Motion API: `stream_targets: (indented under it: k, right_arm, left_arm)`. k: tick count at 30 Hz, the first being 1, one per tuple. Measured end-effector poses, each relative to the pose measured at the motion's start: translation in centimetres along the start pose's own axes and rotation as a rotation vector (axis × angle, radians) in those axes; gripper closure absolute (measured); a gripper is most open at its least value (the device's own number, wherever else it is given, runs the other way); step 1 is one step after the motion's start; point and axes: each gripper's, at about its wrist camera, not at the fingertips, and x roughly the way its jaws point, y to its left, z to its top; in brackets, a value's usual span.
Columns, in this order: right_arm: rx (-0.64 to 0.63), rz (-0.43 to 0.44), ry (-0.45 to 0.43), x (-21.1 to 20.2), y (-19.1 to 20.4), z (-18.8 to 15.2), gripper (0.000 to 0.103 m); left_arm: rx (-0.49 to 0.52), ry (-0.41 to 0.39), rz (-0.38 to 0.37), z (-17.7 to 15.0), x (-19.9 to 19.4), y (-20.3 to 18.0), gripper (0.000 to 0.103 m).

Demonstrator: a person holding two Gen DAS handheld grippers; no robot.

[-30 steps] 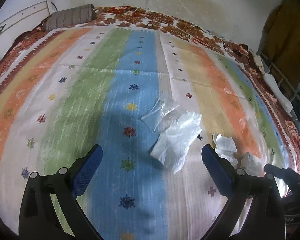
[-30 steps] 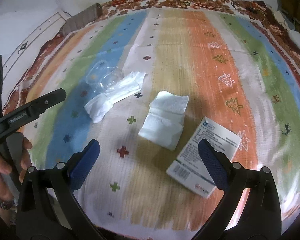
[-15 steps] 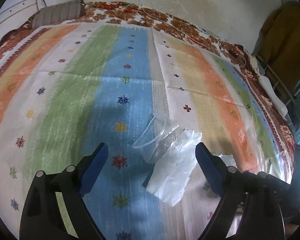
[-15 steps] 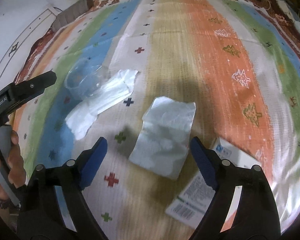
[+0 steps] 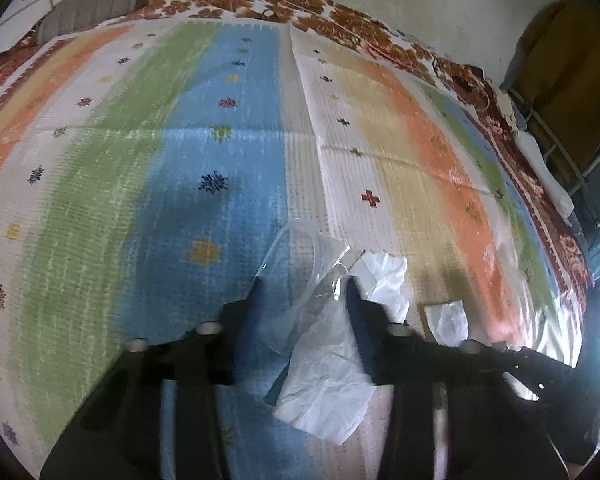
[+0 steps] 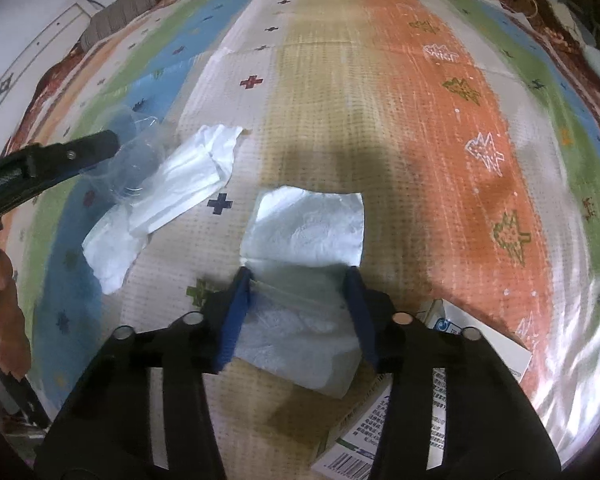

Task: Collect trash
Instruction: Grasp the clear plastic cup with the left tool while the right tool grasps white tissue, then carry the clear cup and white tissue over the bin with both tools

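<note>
On the striped bed cover (image 6: 380, 80), the left tool (image 5: 304, 284) stands apart astride the clear plastic wrapper (image 5: 312, 280); the right tool (image 6: 298, 276) stands apart, straddling the white tissue (image 6: 304, 228). Open cover lies ahead.

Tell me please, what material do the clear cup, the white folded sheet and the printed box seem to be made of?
Clear cup: thin transparent plastic, glossy; the bedcover shows through it. White folded sheet: probably tissue paper, matte, with a soft embossed texture and creases. Printed box: likely thin cardboard, smooth, with printed text and a barcode.
</note>
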Motion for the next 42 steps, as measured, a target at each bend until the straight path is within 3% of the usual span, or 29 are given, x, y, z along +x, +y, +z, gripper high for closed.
stream_targets:
  k: [1, 3, 13, 26, 36, 42]
  right_arm:
    - [0.017, 0.023, 0.002, -0.2, -0.3, 0.0, 0.073]
    - [0.041, 0.052, 0.002, -0.4, -0.5, 0.1, 0.083]
    - [-0.077, 0.073, -0.083, -5.7, 2.3, -0.9, 0.087]
    - [-0.102, 0.109, -0.118, -10.9, 2.6, -2.8, 0.087]
    - [-0.102, 0.127, -0.177, -14.9, 2.0, -5.1, 0.086]
    - [-0.14, 0.131, -0.229, -18.0, 2.3, -6.8, 0.086]
  left_arm:
    - [0.007, 0.007, 0.004, 0.0, 0.1, -0.1, 0.095]
    - [0.023, 0.013, 0.027, 0.0, -0.1, -0.5, 0.099]
    - [0.033, -0.021, 0.07, 0.6, -5.2, -2.8, 0.099]
    - [0.088, -0.011, 0.087, -1.5, -9.3, -6.7, 0.099]
    - [0.02, -0.009, 0.049, -4.8, -12.0, -6.7, 0.099]
    - [0.019, -0.049, 0.009, -6.8, -15.1, -7.6, 0.099]
